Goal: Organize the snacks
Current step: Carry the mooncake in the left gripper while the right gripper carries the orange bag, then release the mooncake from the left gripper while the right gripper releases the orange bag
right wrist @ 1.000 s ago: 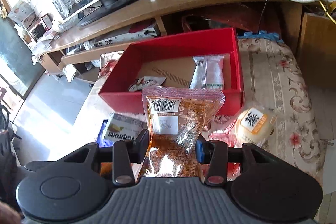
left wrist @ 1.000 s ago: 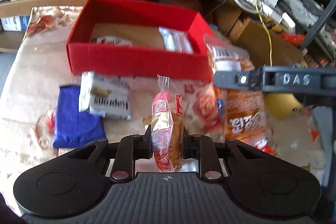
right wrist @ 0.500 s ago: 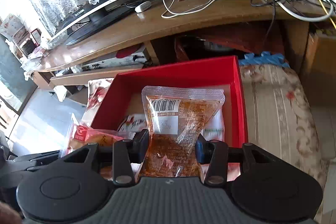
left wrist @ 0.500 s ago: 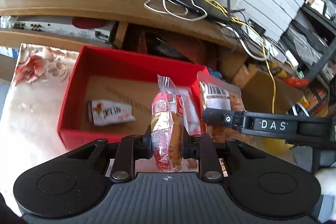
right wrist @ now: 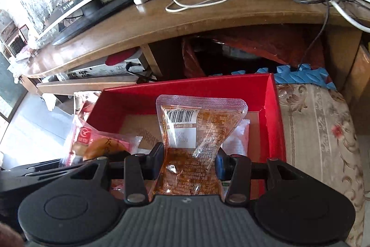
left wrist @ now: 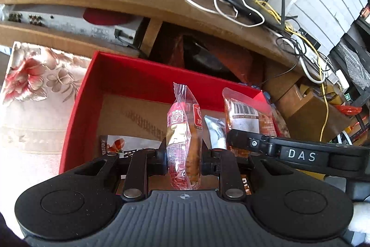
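Note:
My left gripper [left wrist: 183,160] is shut on a pink cake packet [left wrist: 182,133] held upright over the red box [left wrist: 78,108]. My right gripper [right wrist: 189,160] is shut on an orange sauce pouch [right wrist: 196,131] with a barcode, also above the red box [right wrist: 272,112]. From the left wrist, the right gripper [left wrist: 235,137] and its orange pouch [left wrist: 252,117] hang just to the right. The right wrist view catches the cake packet [right wrist: 101,145] at lower left. On the box floor lie a white-and-red packet [left wrist: 122,145] and a silver packet [left wrist: 216,131].
The box rests on a floral cloth [left wrist: 34,89], also on the right [right wrist: 323,142]. Behind it stands a wooden TV desk [right wrist: 208,10] with a monitor, router and tangled cables [left wrist: 231,1]. A receiver [left wrist: 69,24] sits on the lower shelf. Cardboard boxes [left wrist: 312,112] stand at right.
Both grippers have carried their packets forward from the table in front of the box to above its inside. The loose snacks on the cloth have dropped out of view.

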`<state>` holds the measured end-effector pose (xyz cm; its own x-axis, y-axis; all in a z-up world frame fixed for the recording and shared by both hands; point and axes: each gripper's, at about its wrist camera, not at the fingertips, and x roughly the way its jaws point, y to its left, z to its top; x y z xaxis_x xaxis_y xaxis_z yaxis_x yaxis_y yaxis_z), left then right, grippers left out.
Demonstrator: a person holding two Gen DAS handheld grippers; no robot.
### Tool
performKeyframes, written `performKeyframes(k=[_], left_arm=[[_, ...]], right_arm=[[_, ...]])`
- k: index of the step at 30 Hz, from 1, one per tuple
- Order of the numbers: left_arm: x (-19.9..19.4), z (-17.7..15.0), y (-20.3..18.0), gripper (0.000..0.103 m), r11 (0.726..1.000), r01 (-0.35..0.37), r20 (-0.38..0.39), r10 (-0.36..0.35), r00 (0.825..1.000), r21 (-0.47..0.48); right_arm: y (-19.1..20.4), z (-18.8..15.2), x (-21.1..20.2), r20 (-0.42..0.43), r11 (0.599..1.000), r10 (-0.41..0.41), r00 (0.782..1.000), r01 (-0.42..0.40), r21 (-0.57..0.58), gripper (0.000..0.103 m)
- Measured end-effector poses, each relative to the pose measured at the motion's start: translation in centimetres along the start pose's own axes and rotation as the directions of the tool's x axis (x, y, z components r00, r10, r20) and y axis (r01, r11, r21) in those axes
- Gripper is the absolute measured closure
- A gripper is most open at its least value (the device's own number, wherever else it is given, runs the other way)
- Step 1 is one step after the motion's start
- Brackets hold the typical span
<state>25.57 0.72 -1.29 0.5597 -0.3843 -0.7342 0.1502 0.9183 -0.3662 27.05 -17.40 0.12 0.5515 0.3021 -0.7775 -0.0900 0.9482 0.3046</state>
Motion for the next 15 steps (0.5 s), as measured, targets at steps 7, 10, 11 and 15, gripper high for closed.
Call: performKeyframes(k=[7,10,11,15], left_arm=[[1.0,0.3,0.4,0.066,1.0,0.006,-0.011,-0.006,1.0,-0.014],[0.8,0.4,0.6,0.061,1.0,-0.006,-0.001,0.006,1.0,-0.022],[0.7,0.4,0.6,0.061,1.0,-0.013,0.004,0.013,1.0,-0.019],[0.0,0.6,0.6,0.054,1.0,-0.02,0.022,0.02,1.0,-0.023]], right_arm=[[0.1,0.3,1.7,-0.013,1.0,-0.023,1.0,0.023,-0.017,0.058],[0.1,0.2,2.1,-0.019,0.999,-0.028,0.999,0.028,-0.017,0.056],[0.1,0.3,2.1,-0.017,0.999,-0.032,0.999,0.031,-0.018,0.055],[-0.1,0.5,1.7,0.005,0.999,-0.036,0.999,0.036,-0.013,0.054]])
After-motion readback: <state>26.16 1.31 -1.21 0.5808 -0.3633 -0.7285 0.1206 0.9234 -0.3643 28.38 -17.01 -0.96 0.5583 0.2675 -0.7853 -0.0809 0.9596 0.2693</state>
